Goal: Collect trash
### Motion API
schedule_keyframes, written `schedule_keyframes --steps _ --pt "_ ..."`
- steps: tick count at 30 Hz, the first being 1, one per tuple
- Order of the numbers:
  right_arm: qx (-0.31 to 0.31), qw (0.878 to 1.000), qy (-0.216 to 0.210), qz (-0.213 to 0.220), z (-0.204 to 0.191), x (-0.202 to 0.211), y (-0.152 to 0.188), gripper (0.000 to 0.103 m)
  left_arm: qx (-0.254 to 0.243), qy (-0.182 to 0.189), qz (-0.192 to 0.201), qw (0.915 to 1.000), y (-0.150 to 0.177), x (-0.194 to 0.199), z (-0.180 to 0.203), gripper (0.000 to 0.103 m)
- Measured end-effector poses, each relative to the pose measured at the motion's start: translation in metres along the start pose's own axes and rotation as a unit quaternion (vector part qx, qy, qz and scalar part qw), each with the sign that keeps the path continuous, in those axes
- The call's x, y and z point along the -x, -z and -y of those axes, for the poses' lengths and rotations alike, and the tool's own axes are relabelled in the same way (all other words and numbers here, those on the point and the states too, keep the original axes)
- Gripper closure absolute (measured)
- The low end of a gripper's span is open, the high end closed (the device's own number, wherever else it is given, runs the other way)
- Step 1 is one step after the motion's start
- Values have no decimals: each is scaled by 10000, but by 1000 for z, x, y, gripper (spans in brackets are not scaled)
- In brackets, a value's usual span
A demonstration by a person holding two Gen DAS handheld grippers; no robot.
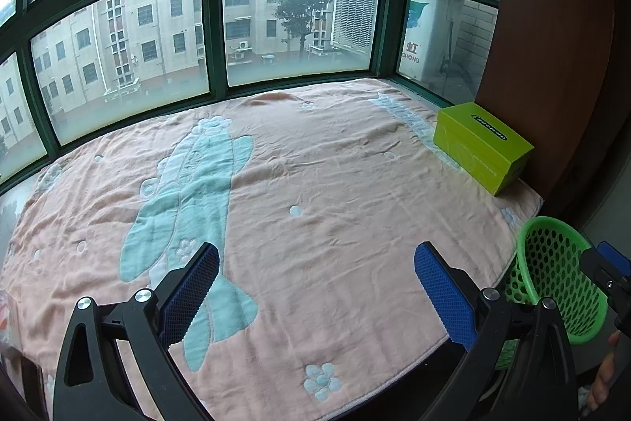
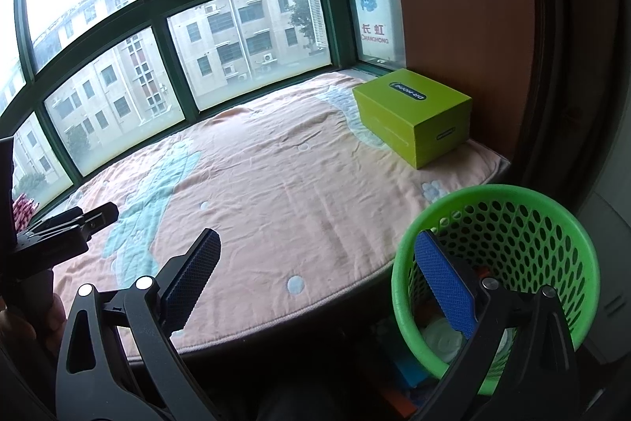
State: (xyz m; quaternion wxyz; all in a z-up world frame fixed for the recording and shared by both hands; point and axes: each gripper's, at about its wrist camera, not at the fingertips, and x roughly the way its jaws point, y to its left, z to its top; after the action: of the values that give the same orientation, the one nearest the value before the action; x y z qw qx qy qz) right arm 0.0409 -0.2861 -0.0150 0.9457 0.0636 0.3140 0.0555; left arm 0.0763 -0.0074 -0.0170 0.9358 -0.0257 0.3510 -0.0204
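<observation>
two handheld grippers are hovering over a bay-window seat covered by a pink blanket (image 1: 315, 184) with pale blue cartoon shapes and small flowers. the left gripper (image 1: 315, 287) is sitting above the near part of the blanket, its blue-padded fingers (image 1: 197, 287) spread wide apart and gripping nothing. the right gripper (image 2: 317, 283) is also standing wide open and gripping nothing; its right finger (image 2: 443, 283) is reaching in front of the near rim of a green perforated wastebasket (image 2: 552, 235), while its left finger is hanging over the blanket's front edge. the wastebasket is standing just beside the seat's right front corner, off the blanket. inside it, pale crumpled trash (image 2: 441, 336) is lying at the bottom, partly hidden by the finger. a lime green cardboard box (image 2: 414, 113) is resting on the blanket's far right side, close to a brown wooden panel (image 2: 473, 6). behind the seat, green-framed windows (image 1: 213, 26) are showing apartment buildings and a tree.
</observation>
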Motion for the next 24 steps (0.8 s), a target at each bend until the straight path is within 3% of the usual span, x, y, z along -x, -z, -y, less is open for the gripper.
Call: schedule_keyframes --steps 24 --pt "21 10000 -63 -40 -2 -2 1 5 -11 -40 1 10000 2 -1 -1 7"
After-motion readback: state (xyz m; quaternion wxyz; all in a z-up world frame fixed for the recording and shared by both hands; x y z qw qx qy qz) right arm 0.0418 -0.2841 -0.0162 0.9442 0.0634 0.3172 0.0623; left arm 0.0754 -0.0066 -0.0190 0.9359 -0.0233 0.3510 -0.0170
